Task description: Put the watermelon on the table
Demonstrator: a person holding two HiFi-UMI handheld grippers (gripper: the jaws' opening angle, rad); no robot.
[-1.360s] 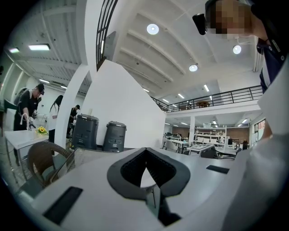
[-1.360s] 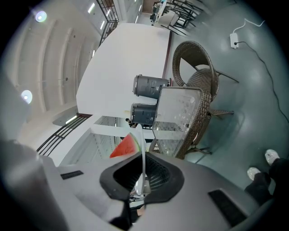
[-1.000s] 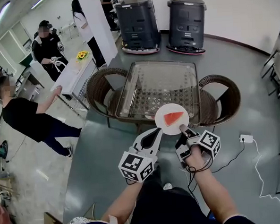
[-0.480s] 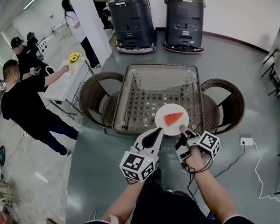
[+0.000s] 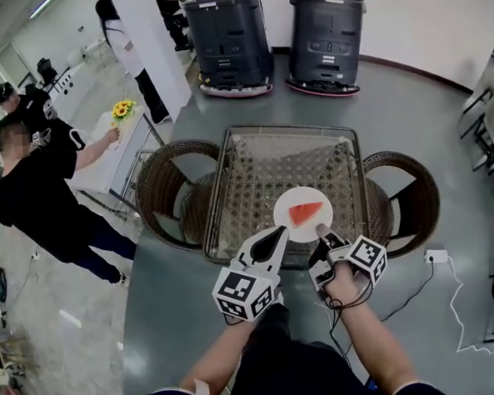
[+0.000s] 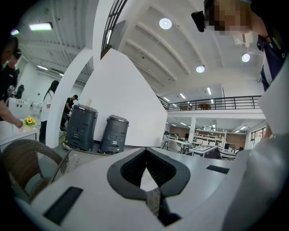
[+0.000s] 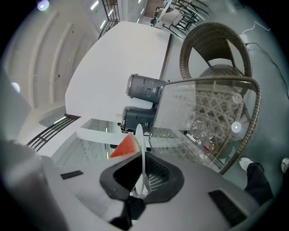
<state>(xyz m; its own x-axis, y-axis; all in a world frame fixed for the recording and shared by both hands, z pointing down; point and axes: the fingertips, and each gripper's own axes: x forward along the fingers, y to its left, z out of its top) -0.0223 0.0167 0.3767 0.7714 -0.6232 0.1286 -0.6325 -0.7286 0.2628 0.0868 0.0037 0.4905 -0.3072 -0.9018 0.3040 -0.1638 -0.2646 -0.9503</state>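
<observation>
- The right gripper (image 5: 321, 228) has its jaws pinched narrow on the near rim of the plate (image 5: 292, 223).
- In the right gripper view the plate stands edge-on between the pads, which press on it from both sides.
- The watermelon (image 5: 306, 210) is a red wedge with a thin green rind. It lies on the plate, about at its middle.
- The plate is over the near edge of the table (image 5: 257, 163), toward its right side. I cannot tell whether it touches the glass.
- The left gripper (image 5: 276, 234) has its jaws together with nothing between them. Only the white wall shows through the gap behind the pads.
- The left gripper sits just beside the plate on its left, with its tip near the rim. I cannot tell whether they touch.
- The table has a glass top over a wicker base, and wicker chairs (image 5: 164, 179) stand at its left and right.
- Beyond the table two dark machines (image 5: 227, 37) stand against the wall.
- At far left a person (image 5: 42, 188) in black reaches to a white counter (image 5: 103, 164) that bears yellow flowers (image 5: 123, 109).
- On the floor to the right lies a white adapter (image 5: 435, 256) with a cable.
</observation>
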